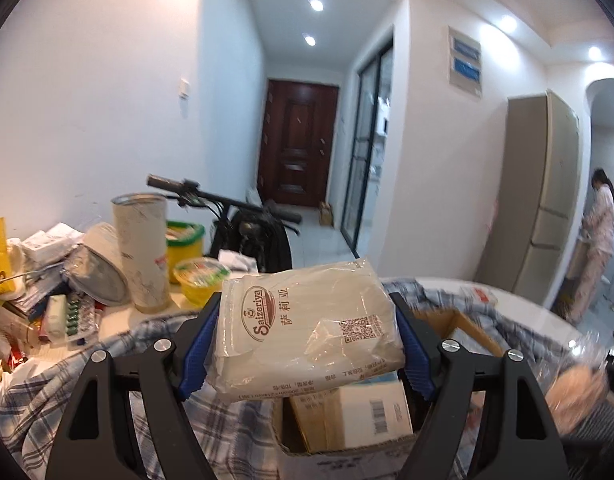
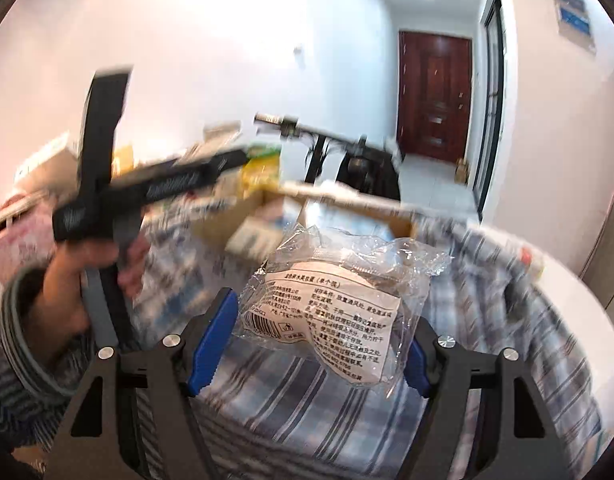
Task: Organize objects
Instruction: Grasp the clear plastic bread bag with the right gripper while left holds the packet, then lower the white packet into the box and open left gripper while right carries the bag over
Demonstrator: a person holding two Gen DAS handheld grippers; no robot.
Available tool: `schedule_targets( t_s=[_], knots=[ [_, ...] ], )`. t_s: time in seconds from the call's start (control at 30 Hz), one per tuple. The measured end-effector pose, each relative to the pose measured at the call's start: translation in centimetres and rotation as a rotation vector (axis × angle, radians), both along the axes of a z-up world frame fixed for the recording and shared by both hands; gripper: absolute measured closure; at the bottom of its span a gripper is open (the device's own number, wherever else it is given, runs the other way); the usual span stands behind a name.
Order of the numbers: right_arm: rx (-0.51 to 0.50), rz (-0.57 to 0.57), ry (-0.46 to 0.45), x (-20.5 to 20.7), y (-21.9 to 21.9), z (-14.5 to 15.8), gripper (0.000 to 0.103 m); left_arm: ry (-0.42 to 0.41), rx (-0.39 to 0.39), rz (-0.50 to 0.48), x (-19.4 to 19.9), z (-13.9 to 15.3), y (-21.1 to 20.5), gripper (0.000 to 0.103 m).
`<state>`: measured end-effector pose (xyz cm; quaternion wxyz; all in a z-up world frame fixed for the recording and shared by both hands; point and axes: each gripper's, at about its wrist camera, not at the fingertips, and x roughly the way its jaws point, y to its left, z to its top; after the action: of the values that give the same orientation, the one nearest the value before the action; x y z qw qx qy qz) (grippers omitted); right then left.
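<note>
Evidently both jaws are pinching soft goods: the left gripper (image 1: 309, 330) squeezes a napkin pack (image 1: 307, 326) above the cardboard box (image 1: 347, 412) at 6 o'clock; the right gripper (image 2: 321, 340) nips a crinkly, slippery plastic pouch (image 2: 339, 312). Light, squashy; grip mid-body.

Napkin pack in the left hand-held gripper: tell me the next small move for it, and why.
Probably lower the napkin pack into the open cardboard box just beneath it. The left hand-held gripper is shut on the pack, holding it above the box, which already holds other cartons. The right hand-held gripper is busy with a clear plastic packet.
</note>
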<state>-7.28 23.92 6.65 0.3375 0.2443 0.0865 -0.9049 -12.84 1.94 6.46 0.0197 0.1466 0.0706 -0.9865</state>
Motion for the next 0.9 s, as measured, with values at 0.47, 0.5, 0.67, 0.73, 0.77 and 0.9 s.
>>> schedule_targets(
  t_s=[0.47,0.5,0.67,0.73,0.77,0.9],
  knots=[
    [-0.273,0.026,-0.076,-13.4,-4.7,3.5,0.031,-0.015,0.059,0.032,-1.1,-0.7,-1.9,0.023],
    [-0.278,0.025,-0.102,-14.4,-5.1,3.0,0.031,-0.023,0.058,0.022,-1.3,-0.8,-1.7,0.023],
    [-0.288,0.041,-0.154,-16.5,-6.0,0.8,0.030,-0.071,0.021,-0.038,-2.2,-1.5,-0.2,0.023],
    [-0.293,0.055,-0.143,-16.1,-5.9,0.2,0.030,-0.081,-0.004,-0.057,-2.4,-1.7,0.6,0.023],
    [-0.300,0.060,-0.145,-16.1,-5.9,0.1,0.030,-0.081,-0.017,-0.069,-2.4,-1.8,1.0,0.023],
    [-0.299,0.053,-0.150,-15.6,-5.3,-0.2,0.030,-0.077,-0.048,-0.109,-2.1,-1.8,2.2,0.023]
  ],
)
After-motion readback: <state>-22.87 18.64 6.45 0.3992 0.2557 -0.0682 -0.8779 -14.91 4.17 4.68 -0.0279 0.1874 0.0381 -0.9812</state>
